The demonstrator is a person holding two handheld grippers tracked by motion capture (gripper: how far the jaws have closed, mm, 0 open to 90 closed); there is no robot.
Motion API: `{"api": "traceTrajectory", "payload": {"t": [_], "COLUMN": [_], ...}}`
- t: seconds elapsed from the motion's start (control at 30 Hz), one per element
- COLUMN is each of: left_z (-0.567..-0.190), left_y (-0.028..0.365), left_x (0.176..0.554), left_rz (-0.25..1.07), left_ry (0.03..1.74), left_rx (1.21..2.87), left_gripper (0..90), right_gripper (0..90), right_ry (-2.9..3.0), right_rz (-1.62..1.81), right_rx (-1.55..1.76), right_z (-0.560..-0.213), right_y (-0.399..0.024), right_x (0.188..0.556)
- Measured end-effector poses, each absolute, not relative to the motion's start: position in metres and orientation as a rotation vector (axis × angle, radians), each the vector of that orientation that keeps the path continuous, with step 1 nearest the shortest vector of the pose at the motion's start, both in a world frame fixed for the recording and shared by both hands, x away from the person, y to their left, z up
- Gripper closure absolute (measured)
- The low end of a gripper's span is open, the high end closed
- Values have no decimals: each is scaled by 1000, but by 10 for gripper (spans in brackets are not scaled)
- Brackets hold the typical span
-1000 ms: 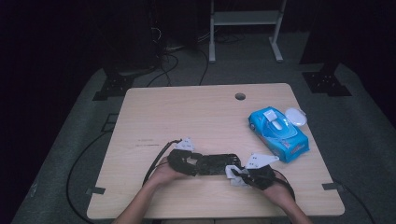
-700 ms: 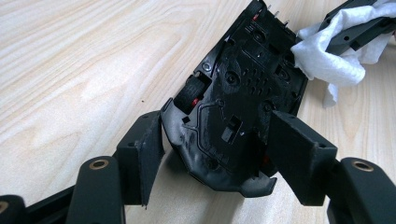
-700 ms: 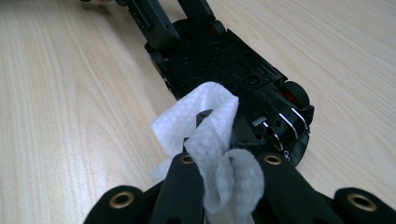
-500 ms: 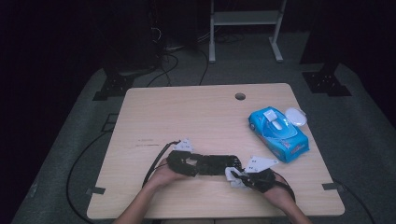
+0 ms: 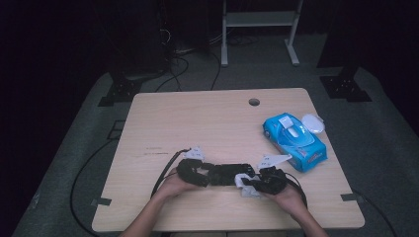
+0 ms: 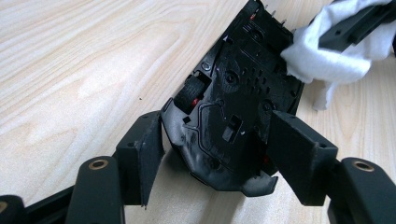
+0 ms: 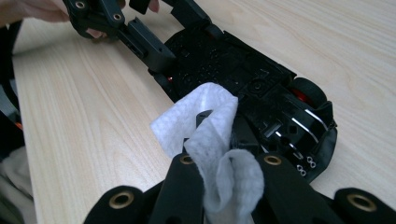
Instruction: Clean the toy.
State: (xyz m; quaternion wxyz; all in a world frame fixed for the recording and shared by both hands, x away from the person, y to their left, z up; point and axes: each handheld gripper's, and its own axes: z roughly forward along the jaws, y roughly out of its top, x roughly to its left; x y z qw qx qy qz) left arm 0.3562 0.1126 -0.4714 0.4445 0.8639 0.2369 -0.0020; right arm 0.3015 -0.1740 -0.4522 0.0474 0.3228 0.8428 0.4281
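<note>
While the left gripper (image 6: 212, 154) clamps one end of an upturned black toy car (image 5: 228, 174) near the table's (image 5: 197, 118) front edge, the right gripper (image 7: 229, 154), jaws shut on a white wipe (image 7: 212, 140), presses it vs. the car's underside.

FREE: far and left worktop (image 5: 197, 118) left bare, open to passage | BLOCKED: right side taken by wipes pack (image 5: 295, 142) and lid (image 5: 313, 123) | NEAR EDGE: toy car (image 5: 228, 174) lies clamped between both claws, cables trailing beside
</note>
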Motion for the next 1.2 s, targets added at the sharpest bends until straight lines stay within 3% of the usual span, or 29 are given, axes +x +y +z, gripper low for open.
{"api": "traceTrajectory", "payload": {"t": [0.37, 0.53, 0.67, 0.97, 1.2], "left_z": [-475, -477, -476, -473, -473], "left_y": [110, 109, 103, 101, 103], "left_x": [362, 365, 364, 355, 354], "left_rz": [-66, -107, -133, -37, -50], "left_ry": [641, 646, 605, 561, 552], "left_rx": [2137, 2133, 2139, 2156, 2144], "left_gripper": [242, 247, 309, 313, 333], "right_gripper": [854, 856, 858, 858, 859], "right_ry": [2553, 2541, 2529, 2500, 2481], "right_rz": [1331, 1331, 1336, 1347, 1356], "right_rx": [862, 820, 788, 738, 690], "right_z": [-459, -461, -463, -466, -469], "right_y": [-175, -174, -174, -175, -175], "right_x": [292, 289, 288, 283, 278]}}
